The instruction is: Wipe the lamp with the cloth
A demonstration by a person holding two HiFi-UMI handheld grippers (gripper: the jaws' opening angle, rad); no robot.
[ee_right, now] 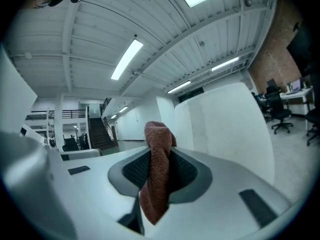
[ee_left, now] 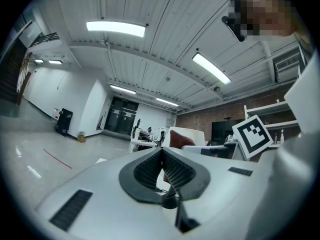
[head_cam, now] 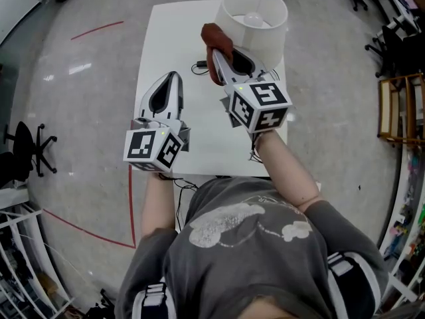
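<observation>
A lamp with a white drum shade point(head_cam: 255, 22) stands at the far right of a white table point(head_cam: 172, 38); its bulb shows inside the shade. My right gripper point(head_cam: 216, 53) is shut on a reddish-brown cloth point(head_cam: 216, 38), held just left of the shade's side. In the right gripper view the cloth point(ee_right: 157, 174) hangs pinched between the jaws, and the shade point(ee_right: 225, 129) fills the right side close by. My left gripper point(head_cam: 174, 78) hovers over the table's middle, jaws shut and empty. From the left gripper view, the shade point(ee_left: 187, 136) and the cloth point(ee_left: 176, 139) are seen ahead.
A small dark plug or switch with a cord point(head_cam: 200, 65) lies on the table left of the lamp. Office chairs point(head_cam: 26, 148) stand on the floor at the left. A wooden shelf point(head_cam: 398, 108) is at the right. A red line point(head_cam: 96, 28) marks the floor.
</observation>
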